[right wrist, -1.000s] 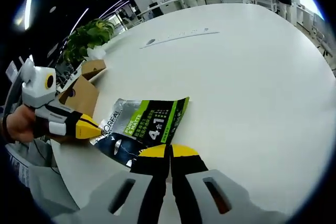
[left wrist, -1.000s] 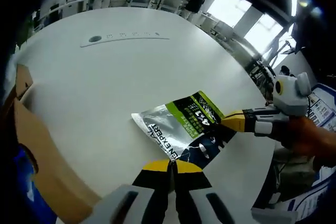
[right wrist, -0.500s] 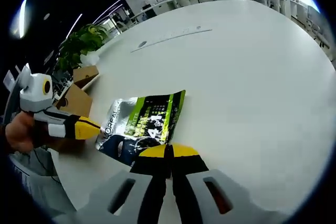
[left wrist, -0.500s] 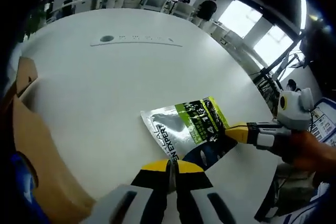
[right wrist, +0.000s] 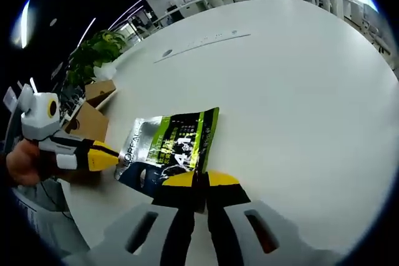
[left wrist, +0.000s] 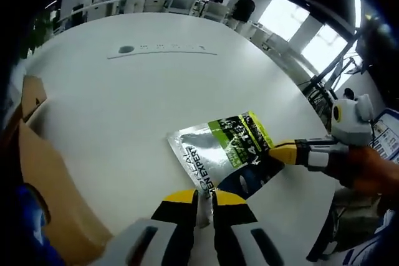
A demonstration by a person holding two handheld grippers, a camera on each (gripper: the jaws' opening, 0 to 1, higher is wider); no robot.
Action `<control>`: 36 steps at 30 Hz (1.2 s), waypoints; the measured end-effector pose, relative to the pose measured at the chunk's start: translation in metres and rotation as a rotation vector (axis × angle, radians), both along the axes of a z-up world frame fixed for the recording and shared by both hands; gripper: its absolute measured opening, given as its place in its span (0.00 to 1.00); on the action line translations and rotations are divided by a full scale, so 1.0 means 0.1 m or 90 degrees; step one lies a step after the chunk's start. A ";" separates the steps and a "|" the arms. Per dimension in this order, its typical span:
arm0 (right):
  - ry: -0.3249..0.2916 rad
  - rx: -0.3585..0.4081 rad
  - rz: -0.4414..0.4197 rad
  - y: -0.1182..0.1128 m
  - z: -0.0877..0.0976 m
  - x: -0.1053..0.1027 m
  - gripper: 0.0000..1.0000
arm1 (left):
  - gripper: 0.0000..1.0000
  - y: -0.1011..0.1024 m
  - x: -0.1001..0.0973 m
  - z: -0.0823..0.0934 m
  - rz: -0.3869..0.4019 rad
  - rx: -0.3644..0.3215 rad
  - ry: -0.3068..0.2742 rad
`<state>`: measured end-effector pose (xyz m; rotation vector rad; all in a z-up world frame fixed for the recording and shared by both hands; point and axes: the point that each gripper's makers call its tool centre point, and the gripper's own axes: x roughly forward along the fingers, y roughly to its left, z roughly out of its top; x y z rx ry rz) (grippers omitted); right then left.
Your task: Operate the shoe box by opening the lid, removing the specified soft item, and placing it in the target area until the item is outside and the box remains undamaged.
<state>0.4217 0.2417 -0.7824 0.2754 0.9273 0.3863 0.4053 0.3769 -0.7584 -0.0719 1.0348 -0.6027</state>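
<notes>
Broad white table (left wrist: 124, 98), bright windows (left wrist: 293, 20), potted plant (right wrist: 93, 54) beyond.

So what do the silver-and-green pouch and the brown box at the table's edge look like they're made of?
The silver-and-green pouch looks like glossy foil-laminated plastic: mirror-like sheen, creased surface. The brown box appears to be matte cardboard: flat tan, dull finish. The white table under them looks smooth, material unclear.

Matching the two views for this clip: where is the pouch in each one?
Left gripper view: pouch lies on the table, just above that view's own jaws, right of centre.
Right gripper view: pouch lies left of centre, above that view's jaws.
Shared landmark: the cardboard box.
</notes>
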 end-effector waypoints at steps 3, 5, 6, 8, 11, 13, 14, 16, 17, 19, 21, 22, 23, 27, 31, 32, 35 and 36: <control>-0.001 -0.004 -0.001 -0.03 0.03 0.00 0.06 | 0.13 0.05 0.00 0.03 -0.004 0.018 -0.014; -0.004 -0.010 0.000 -0.05 0.06 0.00 0.06 | 0.14 0.07 -0.01 0.05 -0.003 0.019 -0.016; -0.005 -0.013 0.000 -0.06 0.07 -0.01 0.07 | 0.14 0.08 -0.01 0.07 -0.002 0.018 -0.016; -0.007 -0.018 0.001 -0.09 0.09 0.00 0.07 | 0.14 0.11 0.00 0.10 0.003 0.019 -0.022; -0.012 -0.026 0.001 -0.13 0.16 -0.01 0.08 | 0.14 0.15 0.01 0.16 0.008 0.016 -0.030; -0.016 -0.030 0.001 -0.15 0.20 -0.02 0.09 | 0.15 0.16 0.02 0.21 0.006 0.018 -0.038; -0.018 -0.032 0.001 -0.15 0.22 -0.02 0.09 | 0.16 0.16 0.02 0.25 0.002 0.016 -0.044; -0.023 -0.035 0.003 -0.15 0.28 -0.04 0.09 | 0.16 0.19 0.03 0.30 0.002 0.017 -0.056; -0.027 -0.038 0.004 -0.15 0.30 -0.03 0.09 | 0.16 0.21 0.03 0.32 0.002 0.018 -0.060; -0.031 -0.041 0.006 -0.14 0.35 -0.03 0.09 | 0.16 0.25 0.04 0.36 0.005 0.016 -0.065; -0.036 -0.044 0.009 -0.12 0.39 -0.03 0.09 | 0.16 0.30 0.04 0.40 0.010 0.013 -0.070; -0.039 -0.046 0.011 -0.10 0.42 -0.03 0.09 | 0.16 0.32 0.05 0.42 0.012 0.011 -0.072; -0.042 -0.047 0.012 -0.09 0.44 -0.03 0.09 | 0.16 0.34 0.04 0.44 0.013 0.011 -0.075; -0.050 -0.053 0.022 0.00 0.52 -0.06 0.09 | 0.16 0.42 0.05 0.54 0.019 0.003 -0.090; -0.058 -0.056 0.037 0.13 0.60 -0.06 0.09 | 0.16 0.54 0.04 0.60 0.017 0.012 -0.107; -0.059 -0.056 0.039 0.16 0.61 -0.05 0.09 | 0.16 0.56 0.03 0.61 0.017 0.014 -0.108; -0.065 -0.056 0.048 0.27 0.67 -0.04 0.09 | 0.16 0.67 0.02 0.67 0.025 0.005 -0.117; -0.067 -0.056 0.053 0.31 0.68 -0.04 0.09 | 0.16 0.72 0.02 0.69 0.030 0.004 -0.120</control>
